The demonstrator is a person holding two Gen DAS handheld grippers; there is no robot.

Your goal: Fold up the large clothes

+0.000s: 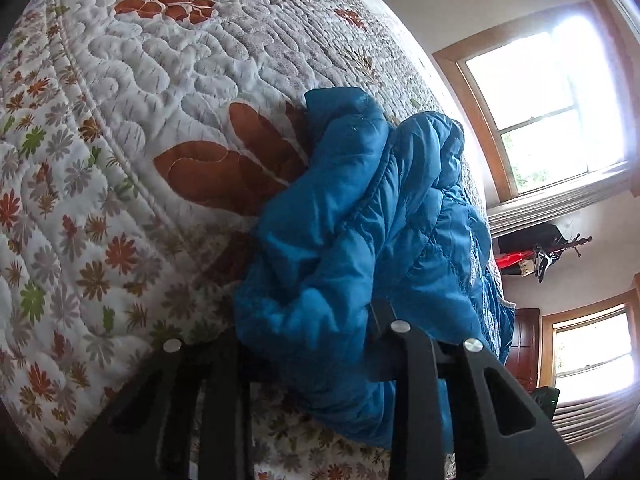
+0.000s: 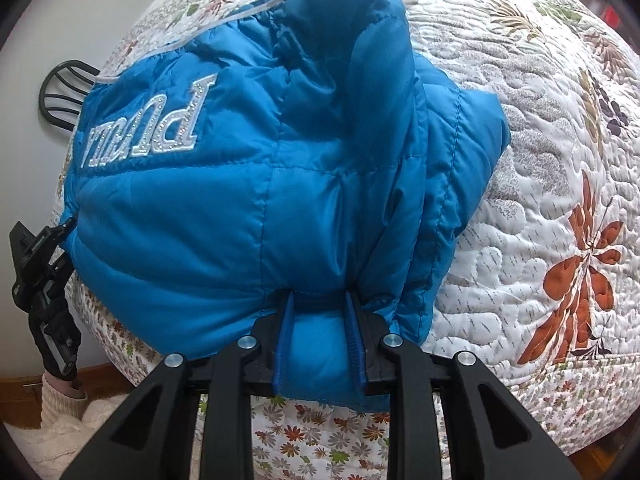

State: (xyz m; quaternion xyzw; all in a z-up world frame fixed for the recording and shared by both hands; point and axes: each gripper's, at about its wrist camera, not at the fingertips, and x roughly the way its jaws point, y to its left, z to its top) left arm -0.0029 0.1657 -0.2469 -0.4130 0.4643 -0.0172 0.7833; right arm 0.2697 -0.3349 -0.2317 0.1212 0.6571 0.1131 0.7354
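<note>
Your right tongs (image 2: pixel 320 336) are clamped on a bunched fold of the blue puffer jacket (image 2: pixel 248 184), blue pads pressing the fabric from both sides. Your left tongs (image 1: pixel 308 344) are closed on another bunch of the jacket (image 1: pixel 360 216). The jacket lies crumpled on the bed's quilt (image 1: pixel 132 92), near the quilt's floral border (image 2: pixel 320 436).

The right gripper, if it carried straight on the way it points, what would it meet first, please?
The right gripper already pinches the blue jacket, whose padded bulk fills the line ahead. Going on, it would likely push that into the quilt beneath, though depth is unclear.
</note>
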